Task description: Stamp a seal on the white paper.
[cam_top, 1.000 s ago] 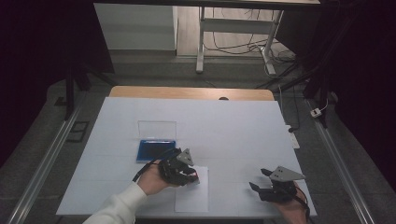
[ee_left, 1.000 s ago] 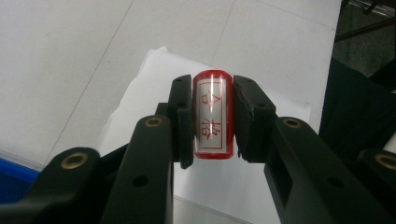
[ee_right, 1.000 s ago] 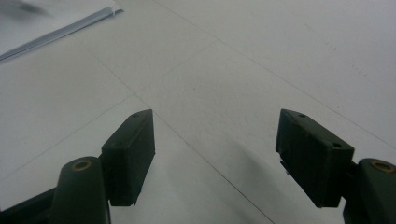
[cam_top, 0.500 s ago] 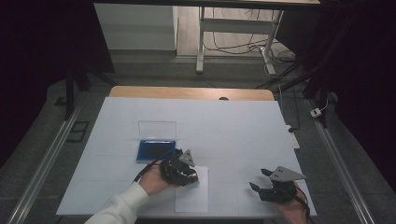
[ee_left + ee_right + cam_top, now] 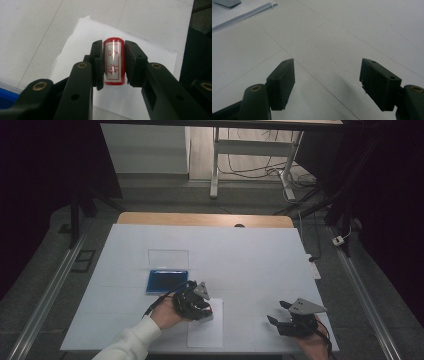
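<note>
Red and cylindrical, a small plastic stamp point(image 5: 114, 61) with a white label of red characters sits clamped between the closed jaws of the left gripper point(image 5: 114, 65), above a white sheet of paper point(image 5: 206, 326) lying on the white table point(image 5: 260, 255). In the high view the left gripper point(image 5: 202, 308) hides the stamp, so whether its lower end touches the paper cannot be told. Just behind it lies an open blue ink-pad case point(image 5: 166, 280) with a clear lid; its inside is hard to make out. The right gripper point(image 5: 280, 315) rests well apart over bare table, jaws wide and empty, its hand cut off at the frame's bottom edge.
</note>
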Demonstrator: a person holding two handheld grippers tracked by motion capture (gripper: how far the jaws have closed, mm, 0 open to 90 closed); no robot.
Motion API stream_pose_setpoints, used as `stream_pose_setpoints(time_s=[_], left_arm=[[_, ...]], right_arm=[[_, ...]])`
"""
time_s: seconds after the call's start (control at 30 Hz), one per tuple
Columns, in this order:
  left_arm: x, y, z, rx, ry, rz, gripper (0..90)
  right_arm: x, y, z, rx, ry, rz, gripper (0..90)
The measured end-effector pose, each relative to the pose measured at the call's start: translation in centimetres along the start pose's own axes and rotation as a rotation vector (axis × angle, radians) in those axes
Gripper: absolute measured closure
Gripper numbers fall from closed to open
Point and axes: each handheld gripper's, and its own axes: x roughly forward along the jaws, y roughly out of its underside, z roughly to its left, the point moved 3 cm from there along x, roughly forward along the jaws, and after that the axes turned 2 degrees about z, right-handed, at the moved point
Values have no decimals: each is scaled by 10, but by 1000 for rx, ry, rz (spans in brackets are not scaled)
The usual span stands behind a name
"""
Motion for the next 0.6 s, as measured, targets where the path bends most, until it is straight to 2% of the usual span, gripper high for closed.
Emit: stream_pose_setpoints(time_s=[0.6], left_arm=[[5,0,-1,2,5,14,699]], right_arm=[[0,0,-1,-1,0,0,280]])
